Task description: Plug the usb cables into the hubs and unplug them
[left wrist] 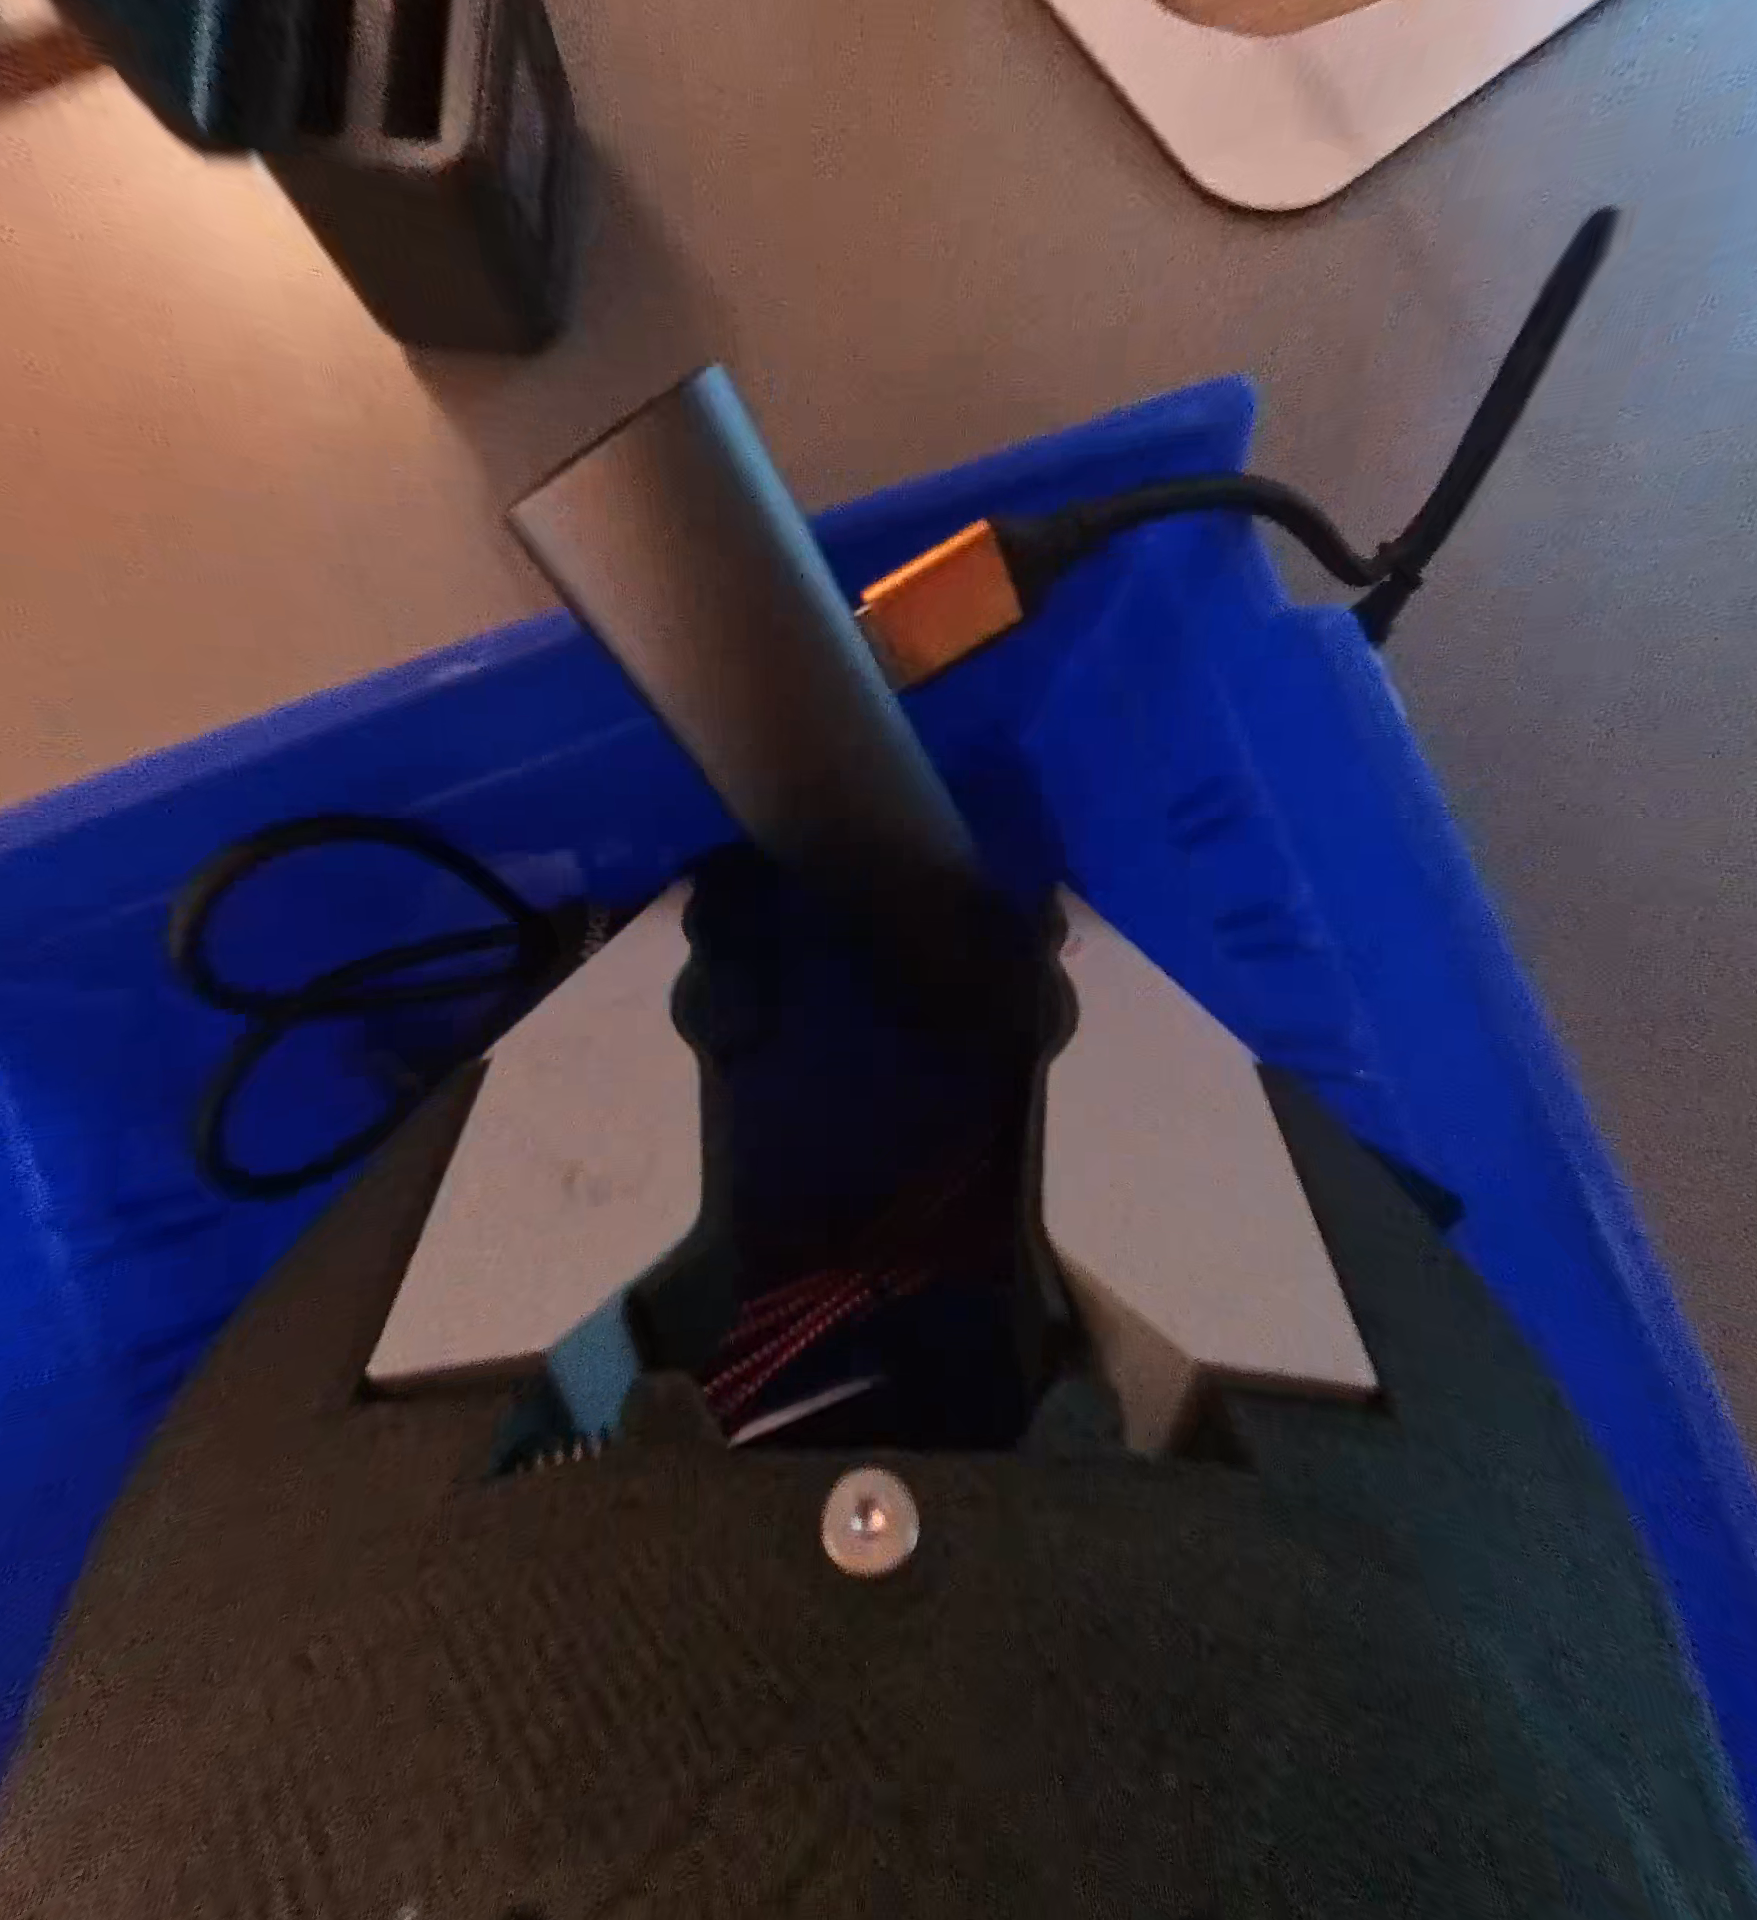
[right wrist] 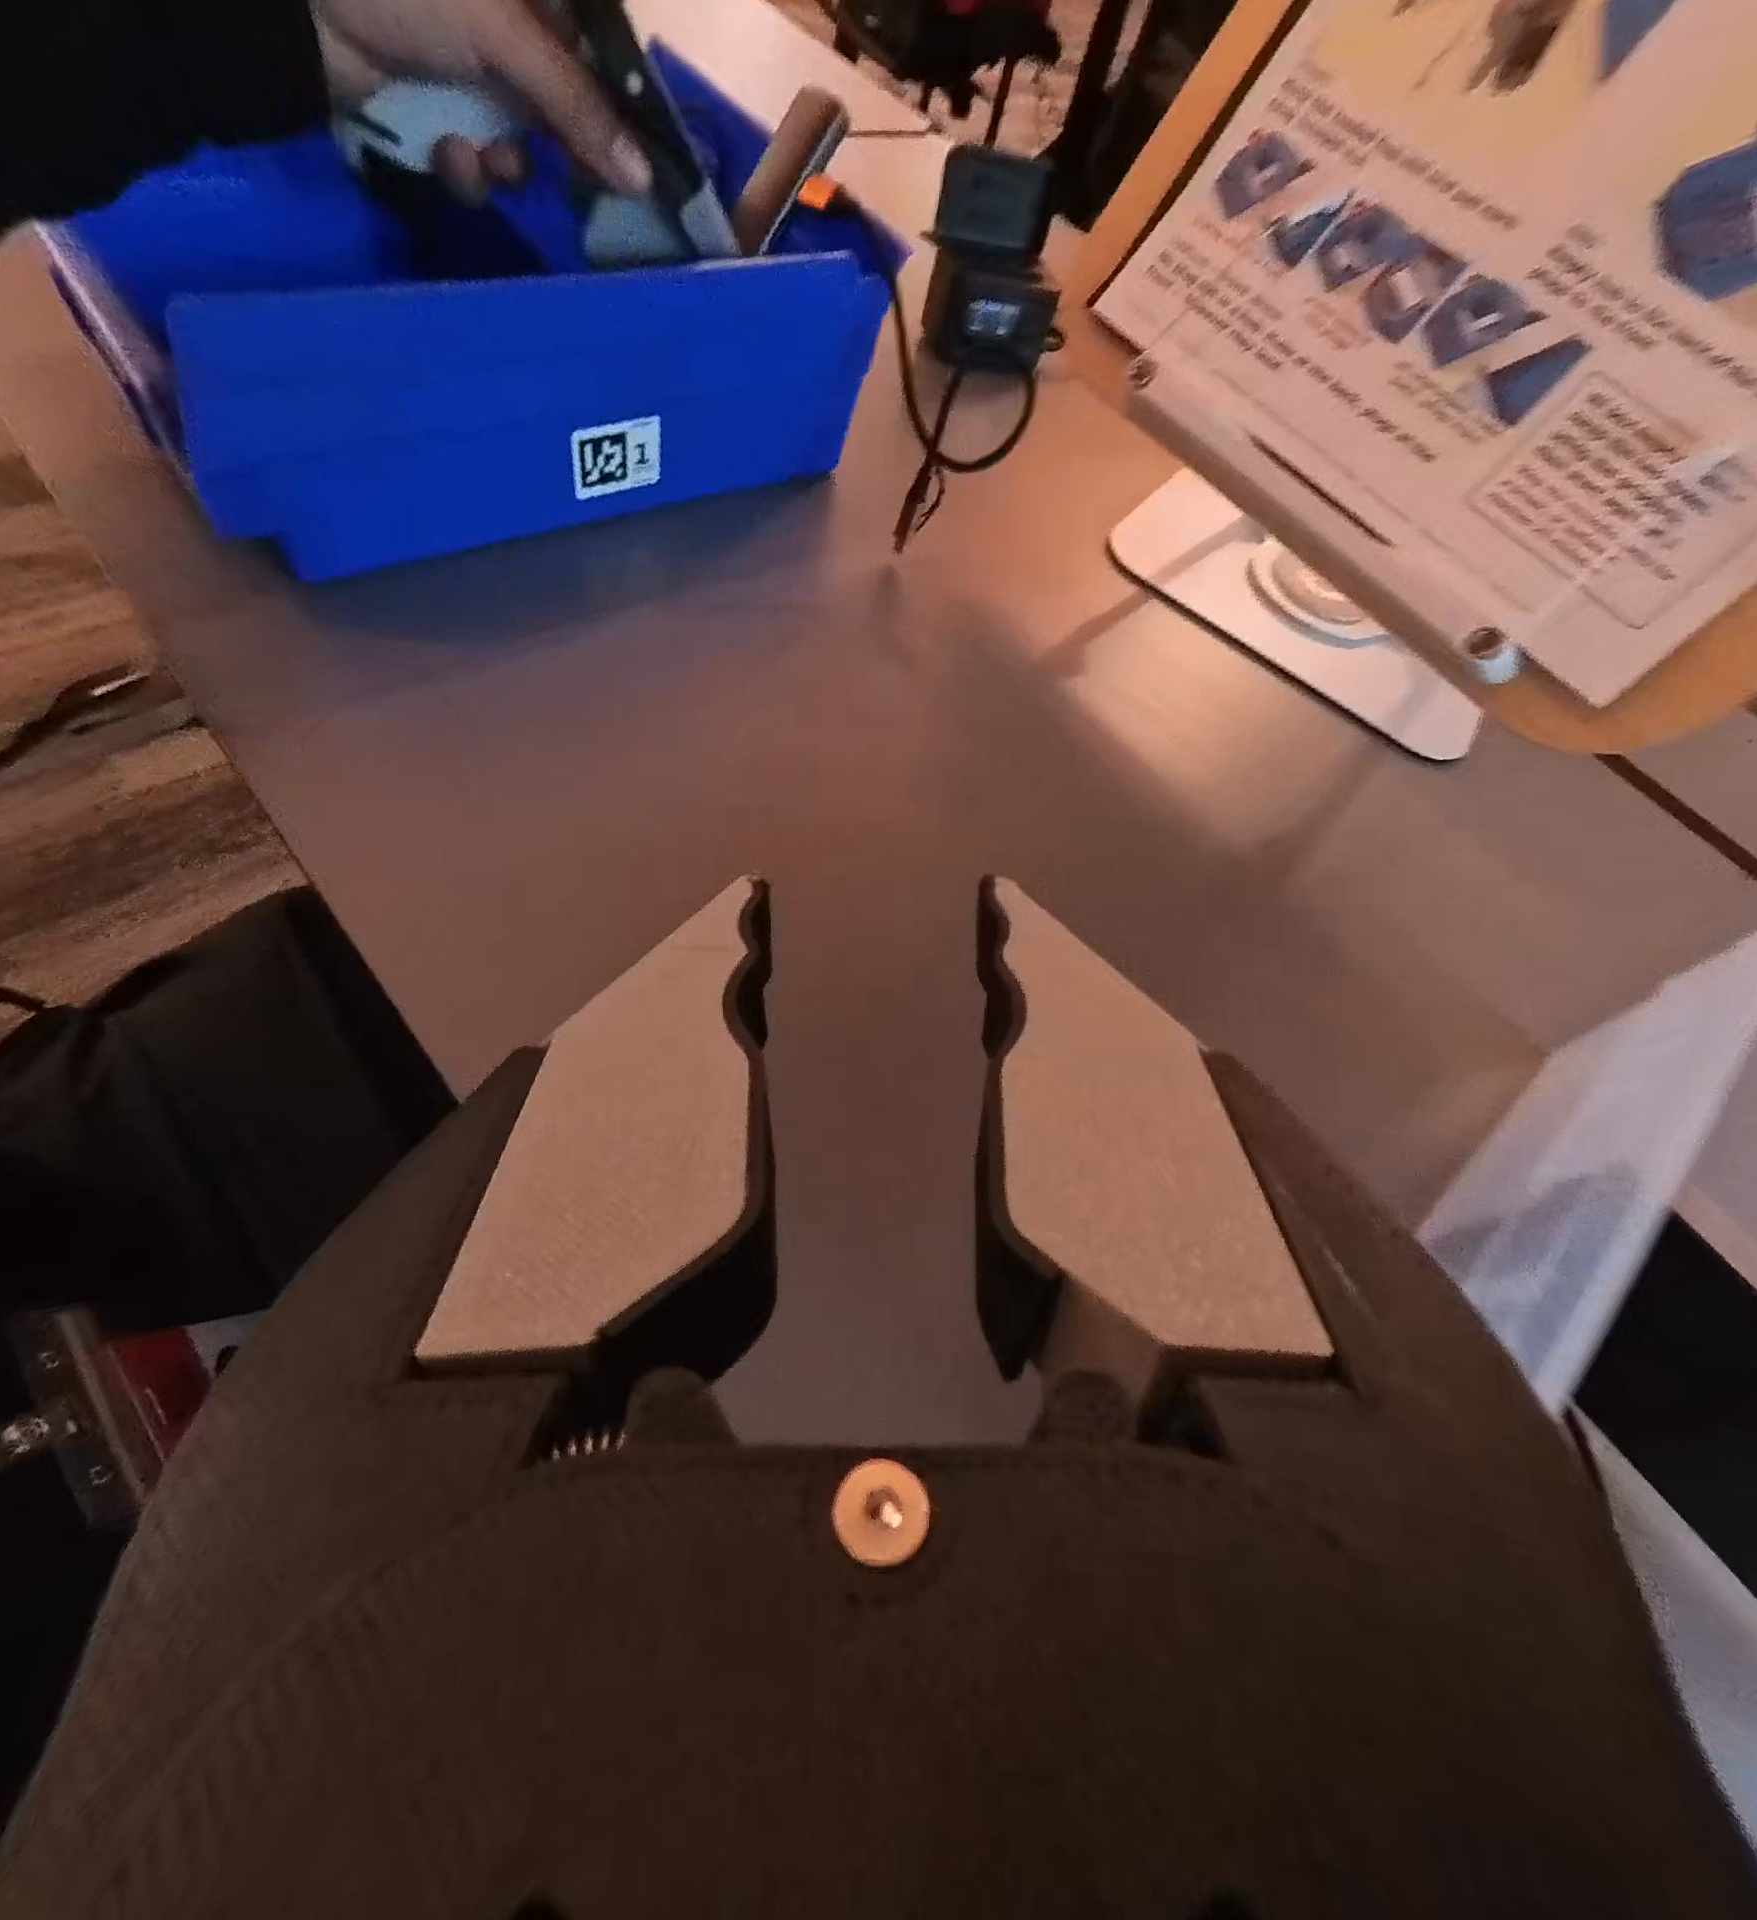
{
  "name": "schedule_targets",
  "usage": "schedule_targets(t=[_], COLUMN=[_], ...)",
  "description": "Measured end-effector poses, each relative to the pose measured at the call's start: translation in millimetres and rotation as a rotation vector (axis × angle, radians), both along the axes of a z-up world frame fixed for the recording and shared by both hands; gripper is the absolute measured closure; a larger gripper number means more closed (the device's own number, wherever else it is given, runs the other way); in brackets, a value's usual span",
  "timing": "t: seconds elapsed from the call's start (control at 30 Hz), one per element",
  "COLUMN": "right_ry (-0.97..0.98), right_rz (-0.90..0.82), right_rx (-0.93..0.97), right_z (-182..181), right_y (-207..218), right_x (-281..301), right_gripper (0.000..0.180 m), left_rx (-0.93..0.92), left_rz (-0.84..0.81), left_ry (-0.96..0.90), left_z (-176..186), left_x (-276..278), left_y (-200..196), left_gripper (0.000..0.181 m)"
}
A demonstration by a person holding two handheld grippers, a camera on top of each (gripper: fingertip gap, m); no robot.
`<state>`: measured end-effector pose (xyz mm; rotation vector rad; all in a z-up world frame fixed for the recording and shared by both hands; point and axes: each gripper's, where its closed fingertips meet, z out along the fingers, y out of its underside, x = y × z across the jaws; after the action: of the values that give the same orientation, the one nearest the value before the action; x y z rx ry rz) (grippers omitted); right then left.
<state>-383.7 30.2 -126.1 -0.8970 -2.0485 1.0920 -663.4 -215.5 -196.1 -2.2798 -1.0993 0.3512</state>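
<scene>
One grey USB hub (left wrist: 739, 665) clamped in left gripper (left wrist: 869, 935), long axis pointing ahead over blue bin (left wrist: 1217, 790) | orange USB plug (left wrist: 941, 608) just right of it | right gripper (right wrist: 874, 935) open, empty, well apart.

Grey hub (left wrist: 749, 665) tilted above blue bin (left wrist: 1217, 727), orange-plugged cable (left wrist: 941, 603) attached.

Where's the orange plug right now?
In the left wrist view, the orange plug sits just right of the grey hub held by the left gripper, above the blue bin.

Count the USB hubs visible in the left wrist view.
2. One grey hub is clamped in the left claw above the blue bin, an orange plug beside it. Another hub lies blurred at top left. The bin may hide more.
</scene>
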Motion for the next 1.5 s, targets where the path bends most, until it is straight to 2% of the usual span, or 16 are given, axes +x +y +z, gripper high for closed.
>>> schedule_targets(t=[0.03,0.17,0.33,0.43,0.53,0.67,0.8,0.93,1.0,1.07,1.17,1.3,1.43,1.5], right_ry=[-0.016,-0.085,-0.100,-0.094,-0.064,0.064,0.119,0.125,0.120,0.069,0.027,-0.036,0.084,0.138], right_rz=[0.015,0.068,0.095,0.118,0.129,0.140,0.153,0.255,0.318,0.369,0.438,0.454,0.661,0.670], right_rx=[-0.001,0.017,0.013,-0.032,-0.102,-0.244,-0.329,-0.367,-0.414,-0.399,-0.310,-0.127,0.028,0.120], right_z=[-6.3,-32.2,-39.8,-31.7,-13.7,37.4,75.7,86.8,86.2,69.0,40.9,5.2,-11.2,-12.2], right_y=[-4.8,-22.8,-30.4,-31.5,-30.8,-25.0,-13.9,-14.6,-18.2,-23.5,-29.9,-32.1,-59.7,-60.0], right_x=[-4.7,-17.1,-18.0,-15.7,-14.6,-12.2,-6.6,8.7,16.5,18.5,18.1,3.6,22.4,24.7], right_gripper=[0.143,0.143,0.146,0.147,0.149,0.150,0.158,0.146,0.146,0.142,0.165,0.166,0.166,0.166], left_rx=[-0.008,-0.112,-0.245,-0.355,-0.401,-0.298,-0.036,0.146,0.213,0.267,0.244,0.193,0.217,0.220], left_rz=[-0.026,-0.031,-0.004,-0.034,-0.106,-0.238,-0.392,-0.507,-0.597,-0.686,-0.699,-0.761,-0.954,-0.992], left_ry=[0.048,0.195,0.606,0.822,1.019,1.109,1.102,1.119,1.097,1.101,1.053,0.882,0.773,0.765], left_z=[3.9,14.5,90.2,141.8,192.0,223.3,208.9,165.3,135.8,110.5,80.2,41.6,25.2,24.4], left_x=[-0.7,-8.8,-7.8,10.3,45.9,114.9,198.0,252.8,269.6,286.3,284.6,269.7,290.5,291.4], left_y=[5.2,2.8,-7.3,-3.5,21.3,78.4,137.6,180.2,202.3,220.8,233.4,236.9,240.0,238.5], left_gripper=[0.135,0.141,0.150,0.150,0.150,0.151,0.152,0.152,0.153,0.152,0.152,0.151,0.159,0.163])
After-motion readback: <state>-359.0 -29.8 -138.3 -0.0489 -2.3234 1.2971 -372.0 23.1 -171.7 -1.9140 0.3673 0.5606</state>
